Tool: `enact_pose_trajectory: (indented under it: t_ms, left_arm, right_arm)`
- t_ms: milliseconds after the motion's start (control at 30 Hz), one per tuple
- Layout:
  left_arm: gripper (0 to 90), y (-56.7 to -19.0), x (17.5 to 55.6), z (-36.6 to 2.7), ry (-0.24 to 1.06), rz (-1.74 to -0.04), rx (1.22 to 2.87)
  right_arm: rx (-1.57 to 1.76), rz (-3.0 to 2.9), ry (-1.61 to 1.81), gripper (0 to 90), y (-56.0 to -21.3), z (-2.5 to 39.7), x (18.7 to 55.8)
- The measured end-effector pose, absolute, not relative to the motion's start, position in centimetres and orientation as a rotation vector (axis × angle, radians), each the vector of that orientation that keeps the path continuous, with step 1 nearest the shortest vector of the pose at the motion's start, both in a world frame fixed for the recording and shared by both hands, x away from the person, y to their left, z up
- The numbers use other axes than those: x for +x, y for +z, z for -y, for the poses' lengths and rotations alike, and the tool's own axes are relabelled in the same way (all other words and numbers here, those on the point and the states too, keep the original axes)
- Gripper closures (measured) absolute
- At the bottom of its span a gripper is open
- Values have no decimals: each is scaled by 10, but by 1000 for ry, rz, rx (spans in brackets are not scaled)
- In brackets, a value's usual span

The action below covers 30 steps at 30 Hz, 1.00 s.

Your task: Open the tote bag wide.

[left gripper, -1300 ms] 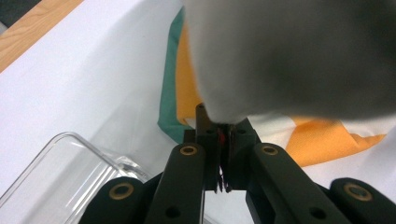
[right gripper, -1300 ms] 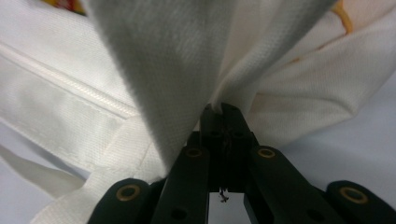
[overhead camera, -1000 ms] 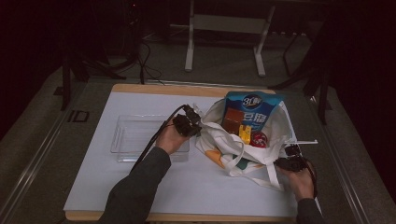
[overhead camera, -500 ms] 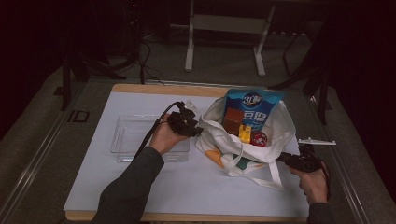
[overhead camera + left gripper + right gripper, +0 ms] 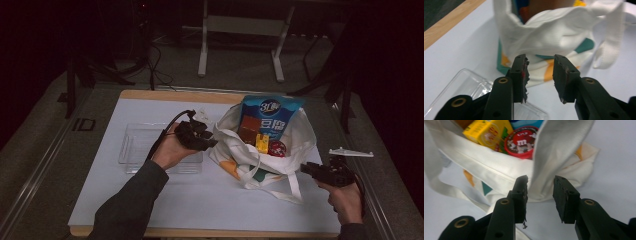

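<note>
A white tote bag (image 5: 260, 150) stands on the tabletop (image 5: 150, 200), right of centre, stuffed with a blue snack packet (image 5: 270, 112), a yellow box (image 5: 489, 133) and a red round tin (image 5: 522, 142). A clear plastic tray (image 5: 137, 150) lies to its left. The left claw (image 5: 207, 141) hovers at the bag's left edge, jaws released with nothing between them. The right claw (image 5: 306, 169) sits just right of the bag, also released and empty, with a bag handle (image 5: 556, 152) hanging in front of its jaws. The work in hand looks like unpacking the bag. To do it well, the left claw should pinch the near rim to steady the soft cloth. The right claw should lift clear of the handle and come down from above on the tin or the box, gripping it squarely so it does not slip.
</note>
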State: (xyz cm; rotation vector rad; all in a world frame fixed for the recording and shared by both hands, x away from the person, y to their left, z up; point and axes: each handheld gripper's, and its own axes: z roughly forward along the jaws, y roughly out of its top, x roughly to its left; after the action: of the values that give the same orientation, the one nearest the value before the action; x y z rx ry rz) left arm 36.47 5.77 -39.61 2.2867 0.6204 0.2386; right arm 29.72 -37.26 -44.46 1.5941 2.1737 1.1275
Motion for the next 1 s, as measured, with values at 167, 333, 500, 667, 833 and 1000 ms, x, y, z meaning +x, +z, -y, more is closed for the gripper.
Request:
enact_pose_trajectory:
  t_ms: [167, 333, 500, 667, 833, 1000]
  left_arm:
    - [647, -393, 357, -43, 255, -592, 2299]
    - [643, -402, 355, -20, 317, -551, 2356]
    - [628, -415, 351, 3, 447, -552, 2385]
    - [617, -420, 349, 14, 546, -590, 2363]
    - [781, -422, 353, 17, 537, -625, 2359]
    - [894, -427, 350, 23, 575, -610, 2401]
  right_arm:
    - [1599, -2173, 1131, 638, -444, 369, 300]
    - [1596, -2178, 1124, 639, -445, 364, 303]
    - [1597, -2177, 1122, 644, -446, 362, 306]
    - [1593, -2179, 1109, 644, -447, 361, 305]
    - [1596, -2171, 1113, 651, -446, 362, 305]
    - [1596, -2160, 1110, 655, -445, 361, 307]
